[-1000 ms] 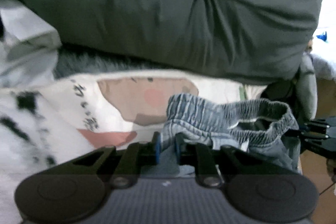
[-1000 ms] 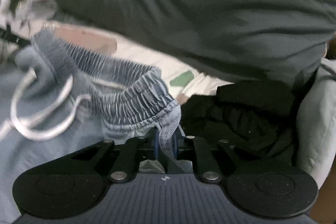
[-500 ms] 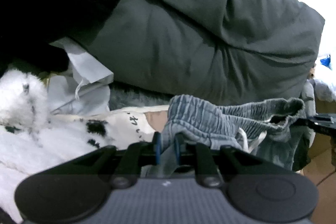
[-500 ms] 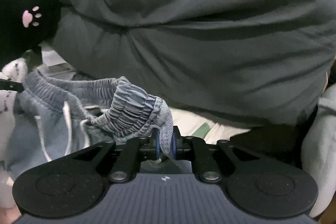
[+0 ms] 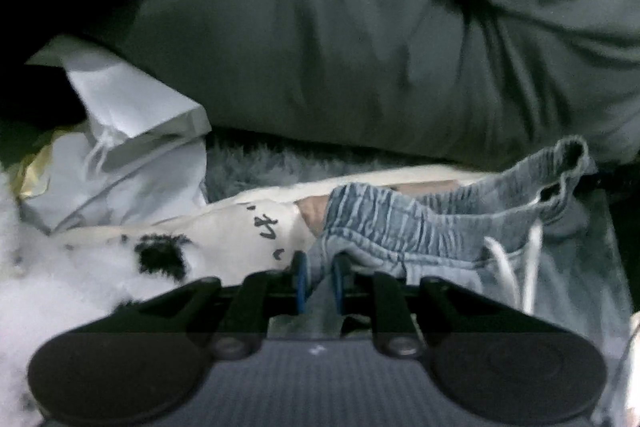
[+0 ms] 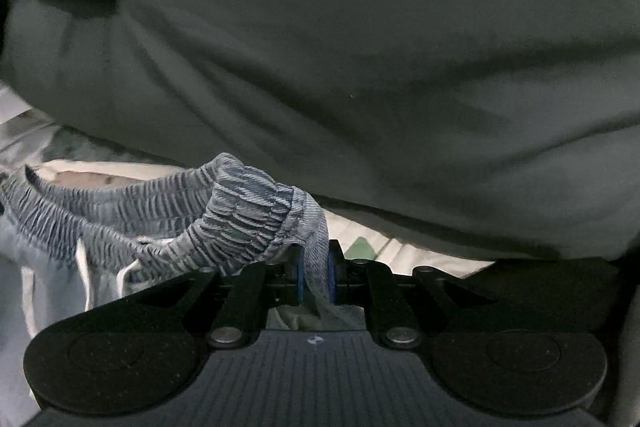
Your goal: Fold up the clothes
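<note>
On my left gripper point(image 5: 319, 277) the jaws are clenched on the gathered waistband of the blue shorts point(image 5: 404, 227), with the fabric pinched between the blue pads. My right gripper point(image 6: 314, 277) is clamped the same way on the other end of that waistband, a fold of the striped elastic running down between its pads. The shorts point(image 6: 224, 215) hang stretched between my two grippers, waistband open and sagging, and the white drawstring point(image 5: 520, 267) dangles down the front of the pale blue cloth. Behind them a big dark green duvet point(image 6: 340, 67) fills most of both views. Under the shorts lies a cream cloth with black lettering point(image 5: 256, 227), and beside it, to the left, I see a white fluffy thing with black spots point(image 5: 100, 267) and a crumpled white bag point(image 5: 132, 131).
</note>
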Demonstrator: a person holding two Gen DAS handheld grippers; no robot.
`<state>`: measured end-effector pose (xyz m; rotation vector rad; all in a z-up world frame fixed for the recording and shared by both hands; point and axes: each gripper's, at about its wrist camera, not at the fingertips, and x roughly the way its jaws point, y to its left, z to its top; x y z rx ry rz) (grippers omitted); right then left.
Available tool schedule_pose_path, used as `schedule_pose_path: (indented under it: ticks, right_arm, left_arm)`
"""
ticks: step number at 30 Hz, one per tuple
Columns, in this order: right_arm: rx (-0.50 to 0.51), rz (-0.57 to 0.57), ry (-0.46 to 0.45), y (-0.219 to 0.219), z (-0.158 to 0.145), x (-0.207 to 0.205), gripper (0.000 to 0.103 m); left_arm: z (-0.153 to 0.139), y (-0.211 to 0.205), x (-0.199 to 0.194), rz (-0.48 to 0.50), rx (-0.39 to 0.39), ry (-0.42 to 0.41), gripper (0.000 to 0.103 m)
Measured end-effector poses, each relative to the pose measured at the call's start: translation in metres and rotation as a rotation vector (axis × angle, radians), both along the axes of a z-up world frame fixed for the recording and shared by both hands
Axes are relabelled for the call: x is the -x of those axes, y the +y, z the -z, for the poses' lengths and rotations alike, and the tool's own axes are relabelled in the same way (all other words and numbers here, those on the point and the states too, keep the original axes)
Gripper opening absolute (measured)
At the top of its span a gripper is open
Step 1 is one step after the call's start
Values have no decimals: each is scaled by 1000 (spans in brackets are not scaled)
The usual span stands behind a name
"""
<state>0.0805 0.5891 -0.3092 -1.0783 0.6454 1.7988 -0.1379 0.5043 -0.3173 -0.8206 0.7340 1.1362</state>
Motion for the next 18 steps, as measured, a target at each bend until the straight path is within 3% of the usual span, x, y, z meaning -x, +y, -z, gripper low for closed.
schedule_pose_path:
  ticks: [2,5,8,10,12,15,18]
  right_arm:
    - [-3,2,-12,6,10,2,12]
    - [-21,-1,-55,9,16,4,29]
    - [-38,-19,-61,2,11,1,30]
    - [-65,-37,-76,-8,5,-2,37]
    - [-98,-44,-77,-15,-3,-4,49]
    - [-117,-52,-26,-16,-14,-2,57]
    - [-103,-95,-28,-22,-10,6,66]
  left_arm:
    - [9,3,-4,6,17,24,15]
    - [13,4,-6,21,30,34,17]
    - [6,1,-2,36,21,20,24]
    - [0,-1,4,30,18,-2,26]
    - [-3,-1,9,13,27,-43,33]
    - [-2,3,10,-2,33,-66,47]
    - [4,7,5,1,41,-67,53]
